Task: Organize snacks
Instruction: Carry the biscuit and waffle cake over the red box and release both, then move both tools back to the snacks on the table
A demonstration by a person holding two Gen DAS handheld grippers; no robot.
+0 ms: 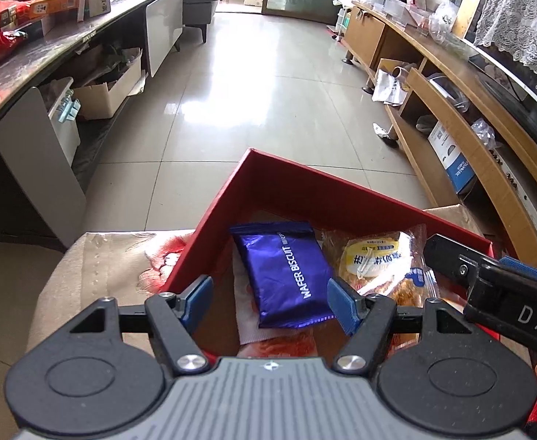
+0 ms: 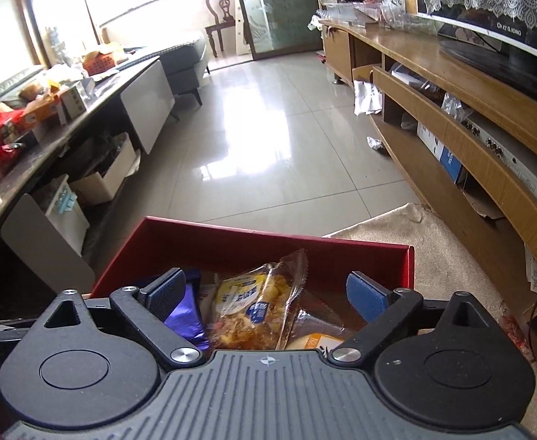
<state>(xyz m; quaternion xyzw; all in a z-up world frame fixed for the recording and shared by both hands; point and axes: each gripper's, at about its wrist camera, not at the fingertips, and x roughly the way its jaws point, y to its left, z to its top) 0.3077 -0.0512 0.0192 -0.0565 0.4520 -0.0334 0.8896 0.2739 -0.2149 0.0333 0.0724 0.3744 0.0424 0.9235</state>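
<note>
Through the left wrist camera, your left gripper (image 1: 268, 302) hung spread and empty over the red box (image 1: 209, 216), the purple wafer biscuit pack (image 1: 286, 271) lying flat inside. Through the right wrist camera, your right gripper (image 2: 266, 295) stood wide apart above the clear-wrapped pastry (image 2: 253, 304) in that box.

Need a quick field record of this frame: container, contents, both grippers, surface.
container: red box, open top
contents: purple wafer biscuit pack; clear-wrapped pastry pack to its right; other wrappers partly hidden
left gripper: open over the box, wafer pack below between the fingers, pads not pressing it
right gripper: open wide over the box, pastry pack below, not gripped
surface: beige cloth under the box
</note>
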